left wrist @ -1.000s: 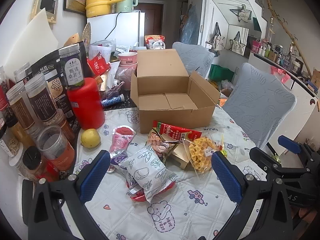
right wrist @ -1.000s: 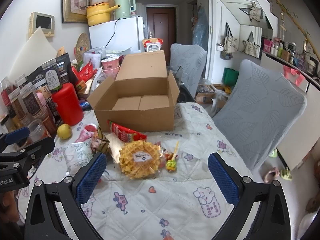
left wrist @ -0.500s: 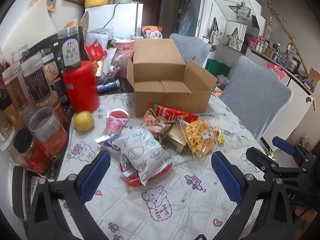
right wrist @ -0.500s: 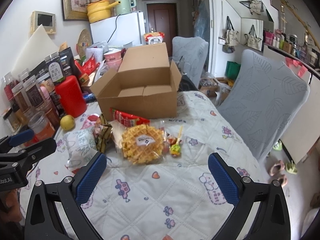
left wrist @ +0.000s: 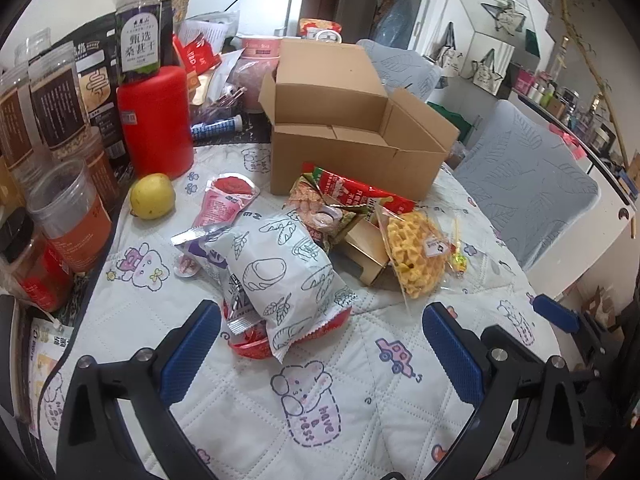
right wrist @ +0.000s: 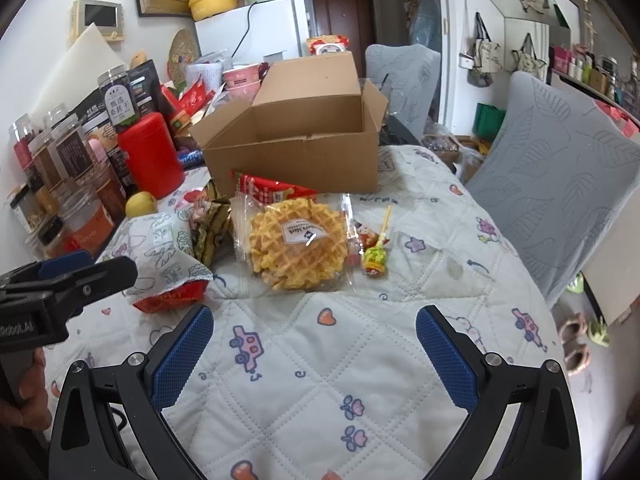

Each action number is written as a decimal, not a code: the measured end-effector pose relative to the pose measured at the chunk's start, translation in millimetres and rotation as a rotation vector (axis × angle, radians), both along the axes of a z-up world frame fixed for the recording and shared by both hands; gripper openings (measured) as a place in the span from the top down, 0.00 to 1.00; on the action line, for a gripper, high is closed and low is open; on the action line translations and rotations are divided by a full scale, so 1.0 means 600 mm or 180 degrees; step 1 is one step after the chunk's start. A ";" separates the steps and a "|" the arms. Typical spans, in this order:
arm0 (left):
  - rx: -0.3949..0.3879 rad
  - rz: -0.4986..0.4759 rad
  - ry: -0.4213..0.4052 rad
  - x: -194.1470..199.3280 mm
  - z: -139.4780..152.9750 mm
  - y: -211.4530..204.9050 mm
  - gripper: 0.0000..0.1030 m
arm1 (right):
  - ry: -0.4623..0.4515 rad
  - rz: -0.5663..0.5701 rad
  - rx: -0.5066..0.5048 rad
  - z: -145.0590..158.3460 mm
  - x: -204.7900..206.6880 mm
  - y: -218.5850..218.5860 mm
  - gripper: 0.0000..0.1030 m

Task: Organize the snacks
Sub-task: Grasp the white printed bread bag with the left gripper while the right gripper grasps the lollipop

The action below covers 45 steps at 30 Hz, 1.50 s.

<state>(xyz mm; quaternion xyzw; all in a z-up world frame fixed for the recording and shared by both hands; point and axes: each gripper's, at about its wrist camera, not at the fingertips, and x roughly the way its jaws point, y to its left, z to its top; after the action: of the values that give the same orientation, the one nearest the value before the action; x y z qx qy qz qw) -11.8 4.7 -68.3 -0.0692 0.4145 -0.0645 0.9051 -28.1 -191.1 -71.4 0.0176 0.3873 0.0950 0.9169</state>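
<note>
Both of your grippers are spread wide and empty. Your left gripper hangs low over the quilted tablecloth, and the white doodle-print bag lies just ahead of it, between the line of the two pads, resting on a red packet. Its long axis runs away from you, slanting left toward the far end — so the pads already face its long sides. Your left is clearly the nearer tool for this bag.

Your right gripper faces the wrapped waffle, dead ahead but with bare cloth between; it is round, so no axis to line up with. A lollipop lies just beside its right edge, stick pointing away.

Behind the pile — the red snack pack and small gold box — the open cardboard box stands at the far side, flaps up; what its inside shows is bare. Jars, a red canister and a lemon crowd the left edge.

Nothing packed yet; likely next: left closes on the white bag.
</note>
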 end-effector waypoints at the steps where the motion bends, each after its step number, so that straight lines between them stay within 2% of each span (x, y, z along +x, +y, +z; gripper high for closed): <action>1: -0.0002 0.0038 0.0008 0.006 -0.003 0.001 0.00 | -0.0001 0.0011 -0.0003 -0.003 0.003 0.000 0.00; 8: 0.0055 0.0201 0.0145 0.050 -0.025 0.002 0.01 | 0.0042 0.0057 0.0031 -0.018 0.029 -0.005 0.00; 18: 0.0162 0.0373 0.0424 0.102 -0.066 0.003 0.12 | 0.0121 0.0026 -0.0017 -0.032 0.069 -0.022 0.00; 19: 0.0200 0.0396 0.0411 0.104 -0.066 0.002 0.13 | 0.0127 0.0024 -0.0022 -0.034 0.072 -0.024 0.00; 21: 0.0264 0.0437 0.0387 0.108 -0.068 0.005 0.27 | 0.0141 0.0002 -0.0034 -0.037 0.077 -0.030 0.00; 24: 0.0288 0.0472 0.0347 0.110 -0.067 0.009 0.43 | 0.0171 -0.0080 -0.0042 -0.042 0.088 -0.044 0.00; 28: 0.0222 0.0470 0.0309 0.105 -0.060 0.018 0.49 | 0.0207 -0.0258 -0.0042 -0.046 0.100 -0.067 0.00; 33: 0.0146 0.0414 0.0202 0.088 -0.038 0.019 0.50 | 0.0188 -0.0397 -0.0004 -0.046 0.111 -0.094 0.01; 36: 0.0116 0.0365 0.0161 0.079 -0.027 0.013 0.50 | 0.0236 -0.0436 -0.0001 -0.050 0.123 -0.100 0.14; 38: 0.0094 0.0333 0.0149 0.076 -0.021 0.010 0.50 | 0.0303 -0.0445 -0.0028 -0.058 0.133 -0.099 0.28; 45: 0.0061 0.0235 0.0137 0.080 -0.017 -0.003 0.50 | 0.0421 -0.0322 0.0012 -0.084 0.159 -0.092 0.51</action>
<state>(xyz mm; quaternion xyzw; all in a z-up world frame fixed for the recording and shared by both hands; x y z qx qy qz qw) 36.4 2.9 -78.3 -0.0771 0.4316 -0.0255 0.8984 67.4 -246.1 -122.0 0.0451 0.4454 0.0479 0.8929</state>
